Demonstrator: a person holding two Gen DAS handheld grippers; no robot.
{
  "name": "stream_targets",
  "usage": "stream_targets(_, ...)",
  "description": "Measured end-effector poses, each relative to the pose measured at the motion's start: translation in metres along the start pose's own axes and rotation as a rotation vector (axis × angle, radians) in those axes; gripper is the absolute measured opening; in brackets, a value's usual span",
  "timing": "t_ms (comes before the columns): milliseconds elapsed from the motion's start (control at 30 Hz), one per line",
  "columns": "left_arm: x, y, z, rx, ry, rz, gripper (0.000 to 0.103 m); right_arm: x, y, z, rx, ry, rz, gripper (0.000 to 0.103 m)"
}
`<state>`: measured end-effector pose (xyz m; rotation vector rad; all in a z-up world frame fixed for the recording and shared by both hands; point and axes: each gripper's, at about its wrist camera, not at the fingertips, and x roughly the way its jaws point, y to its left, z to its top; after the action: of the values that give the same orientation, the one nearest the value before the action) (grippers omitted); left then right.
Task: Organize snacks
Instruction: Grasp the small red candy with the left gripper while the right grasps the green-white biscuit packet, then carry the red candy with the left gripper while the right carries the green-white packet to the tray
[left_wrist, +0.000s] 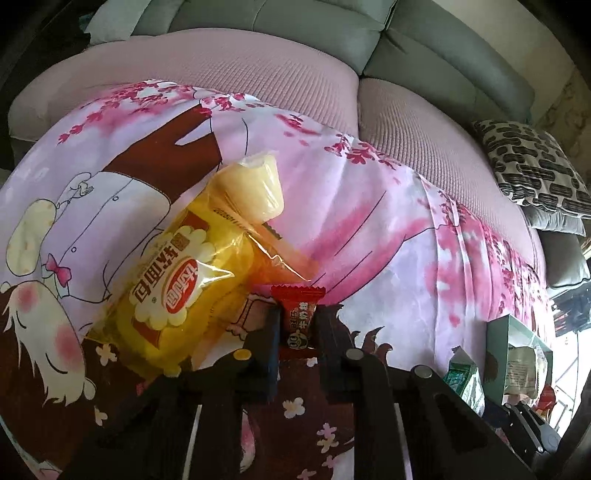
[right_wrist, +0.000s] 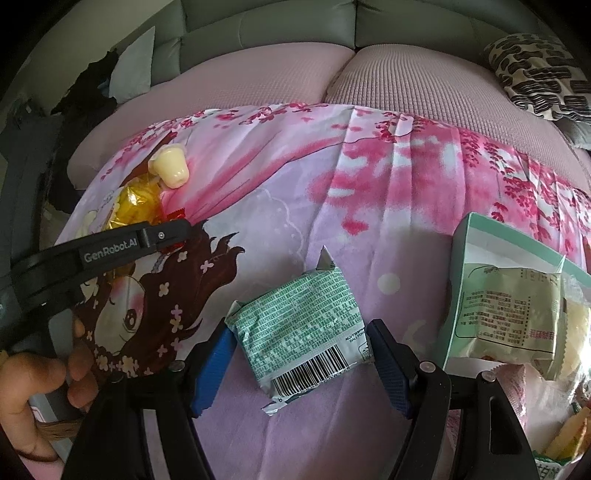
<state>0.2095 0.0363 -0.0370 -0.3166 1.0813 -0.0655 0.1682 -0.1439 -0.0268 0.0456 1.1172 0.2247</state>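
My left gripper (left_wrist: 298, 325) is shut on a small red candy packet (left_wrist: 298, 314), held just above the pink cartoon cloth (left_wrist: 369, 221). A yellow bread pack (left_wrist: 177, 291) lies to its left, with a pale jelly cup (left_wrist: 255, 188) at its far end. My right gripper (right_wrist: 299, 347) is open, its fingers on either side of a green-and-white snack packet (right_wrist: 303, 328) lying on the cloth. The left gripper (right_wrist: 173, 232) also shows in the right wrist view at the left, beside the bread pack (right_wrist: 136, 203) and jelly cup (right_wrist: 170, 166).
A green box (right_wrist: 476, 273) with a wrapped pastry (right_wrist: 513, 314) against it stands at the right; it also shows in the left wrist view (left_wrist: 517, 354). More snack wrappers (right_wrist: 565, 435) lie at the lower right. A patterned cushion (right_wrist: 543, 74) and grey sofa back (right_wrist: 295, 29) lie behind.
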Motion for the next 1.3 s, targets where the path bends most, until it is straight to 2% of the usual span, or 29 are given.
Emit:
stream_targets(133, -0.003, -0.003, -0.001, 0.000, 0.010, -0.028, 0.018, -0.010, 0.001, -0.001, 0.002, -0.018, -0.001, 0.074)
stream_targets(467, -0.038, -0.031, -0.007, 0.061, -0.028, -0.061, 0.018, -0.060, -0.014, -0.017, 0.067, -0.099, 0.009, 0.074)
stream_targets(667, -0.065, -0.064, -0.020, 0.127, -0.064, -0.109, 0.018, -0.096, -0.043, -0.034, 0.164, -0.162, -0.031, 0.074)
stream_targets(933, -0.089, -0.126, -0.037, 0.281, -0.102, -0.163, 0.018, -0.135, -0.094, -0.055, 0.350, -0.237, -0.096, 0.074)
stream_targets(1300, -0.090, -0.189, -0.067, 0.440, -0.092, -0.194, 0.018, -0.150, -0.153, -0.072, 0.508, -0.302, -0.183, 0.074)
